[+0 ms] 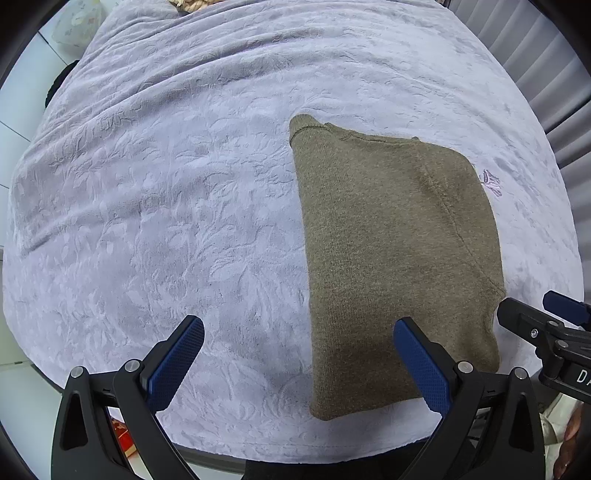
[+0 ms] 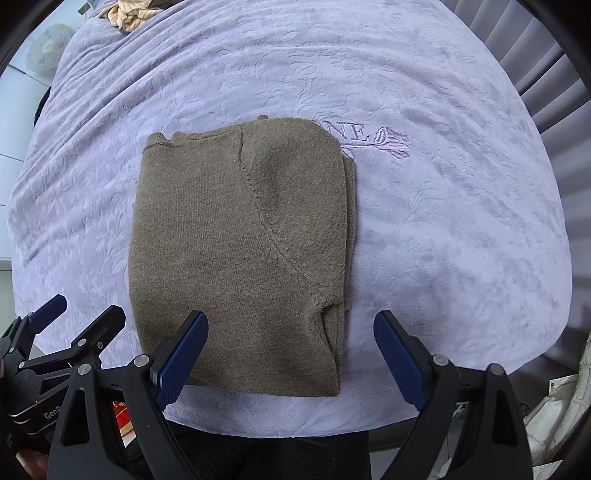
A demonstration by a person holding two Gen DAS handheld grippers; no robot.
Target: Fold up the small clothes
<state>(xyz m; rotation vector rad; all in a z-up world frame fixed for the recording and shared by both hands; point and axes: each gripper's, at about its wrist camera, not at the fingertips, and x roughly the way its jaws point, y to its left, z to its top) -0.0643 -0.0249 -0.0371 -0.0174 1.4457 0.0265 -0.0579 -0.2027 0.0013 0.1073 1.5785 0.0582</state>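
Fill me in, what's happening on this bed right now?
A person with a claw in each hand is folding small clothes on a bed covered by a lavender blanket. An olive-brown knit sweater lies folded into a compact rectangle near the front edge. The left claw and the right claw both hover open over its near end, gripping nothing. A striped cloth bundle sits at the far end of the bed.
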